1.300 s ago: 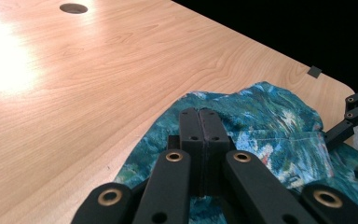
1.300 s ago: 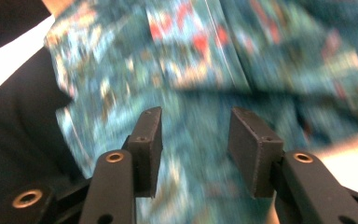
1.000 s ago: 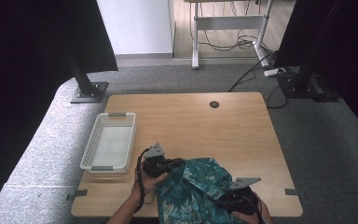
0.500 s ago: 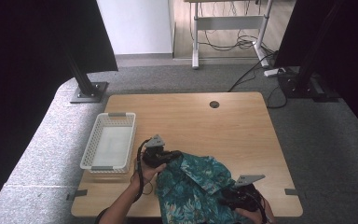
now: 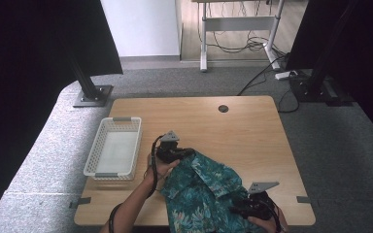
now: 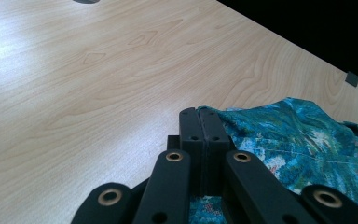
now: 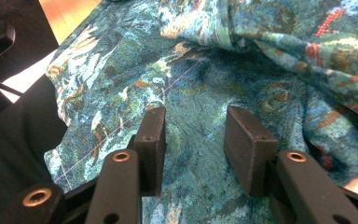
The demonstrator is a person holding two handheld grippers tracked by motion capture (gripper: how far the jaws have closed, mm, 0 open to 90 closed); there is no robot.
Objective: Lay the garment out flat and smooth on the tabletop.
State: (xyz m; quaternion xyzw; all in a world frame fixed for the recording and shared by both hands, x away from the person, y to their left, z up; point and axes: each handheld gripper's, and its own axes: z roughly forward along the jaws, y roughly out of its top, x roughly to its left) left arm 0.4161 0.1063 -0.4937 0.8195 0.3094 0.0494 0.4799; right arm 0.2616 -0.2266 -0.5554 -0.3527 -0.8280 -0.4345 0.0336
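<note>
The cloth (image 5: pixel 204 189) is lying crumpled at the table's (image 5: pixel 243 131) 6 o'clock edge, with part of it seeming to hang over that edge. The step in hand looks like spreading it flat. The left gripper (image 5: pixel 187 154) is sitting at the cloth's 10 o'clock corner. In the left gripper view its jaws are pressing fully together and the fabric's edge is running in under them, so it appears to be pinching that corner. The right gripper (image 5: pixel 233 211) is working at the cloth's 4 o'clock side. In the right gripper view its jaws are standing apart over the fabric, with cloth lying in the gap but neither pad pressing on it, so it is holding nothing. To do this well, the right gripper should be aiming for a hem or corner rather than the middle of the panel it is facing, since a bite there would be gathering layers into a bunch. Once it is gripping, the two hands should be drawing apart, the left toward 10 o'clock and the right toward 4 o'clock. They should be keeping low so the cloth is sliding flat, and keeping clear of the basket (image 5: pixel 126 119) at the left gripper's 9 o'clock.
</note>
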